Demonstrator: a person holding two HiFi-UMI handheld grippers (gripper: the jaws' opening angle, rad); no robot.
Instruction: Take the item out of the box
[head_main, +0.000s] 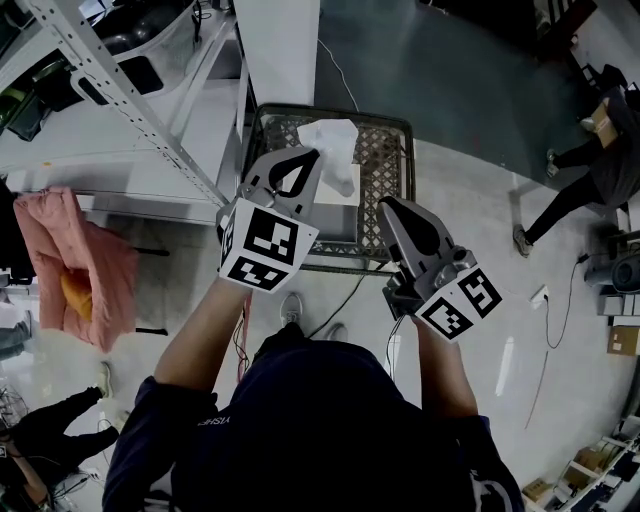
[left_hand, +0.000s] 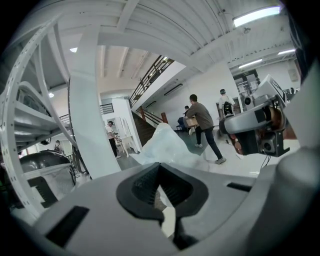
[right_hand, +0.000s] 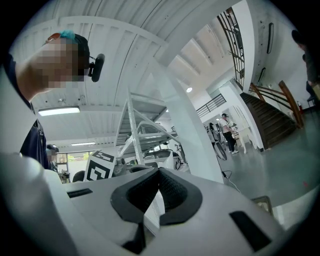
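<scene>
A dark mesh crate (head_main: 400, 135) stands on the floor below me, with a flat white box (head_main: 338, 200) inside it. A crumpled white bag (head_main: 332, 140) shows over the crate, right at the tip of my left gripper (head_main: 303, 157). In the left gripper view the bag (left_hand: 167, 145) rises just beyond the closed jaws of the left gripper (left_hand: 160, 192), which seem to pinch its edge. My right gripper (head_main: 392, 207) is held beside it over the crate's right side. In its own view the right gripper (right_hand: 159, 192) is shut with nothing between the pads.
A white metal shelf frame (head_main: 130, 100) and a white pillar (head_main: 275, 50) stand left of the crate. A pink cloth (head_main: 70, 260) hangs at far left. A person (head_main: 590, 170) walks at the right, and a cable (head_main: 340, 300) runs on the floor.
</scene>
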